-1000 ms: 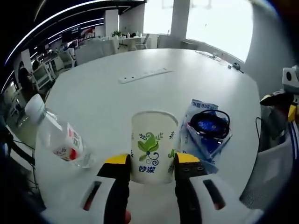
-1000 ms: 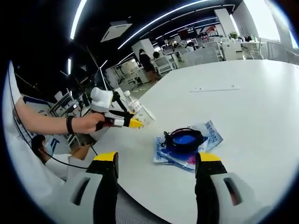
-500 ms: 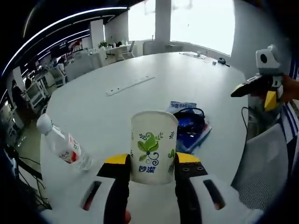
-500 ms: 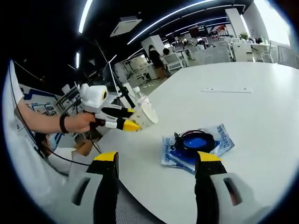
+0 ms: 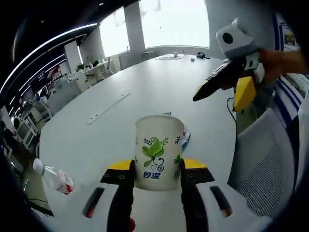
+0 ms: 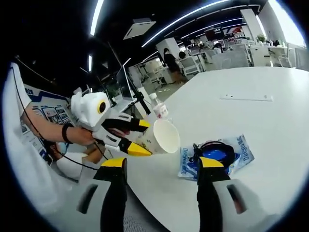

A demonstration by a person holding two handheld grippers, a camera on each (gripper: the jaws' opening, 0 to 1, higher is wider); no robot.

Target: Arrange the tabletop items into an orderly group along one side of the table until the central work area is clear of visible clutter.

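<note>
We record a white paper cup [image 5: 159, 152] printed with a green leaf motif, tapered and matt, clamped between the yellow-tipped jaws of the left gripper [image 5: 157, 169] and held clear above the desk [image 5: 145, 104]. In the right gripper view the cup [image 6: 162, 137] is tilted, its open mouth facing the camera. The right gripper [image 6: 161, 166] stands wide open, holding nothing. On the desk lies a glossy blue-and-white plastic packet [image 6: 231, 152] with a coiled black cable [image 6: 215, 151] on top. A clear plastic bottle [image 5: 53, 176] with a red-and-white label lies on its side near the desk edge. A long white power strip [image 5: 107, 107] sits farther in. The desk is broad, smooth, white and rounded; beyond it we note an open-plan office with ceiling light strips and bright windows.
</note>
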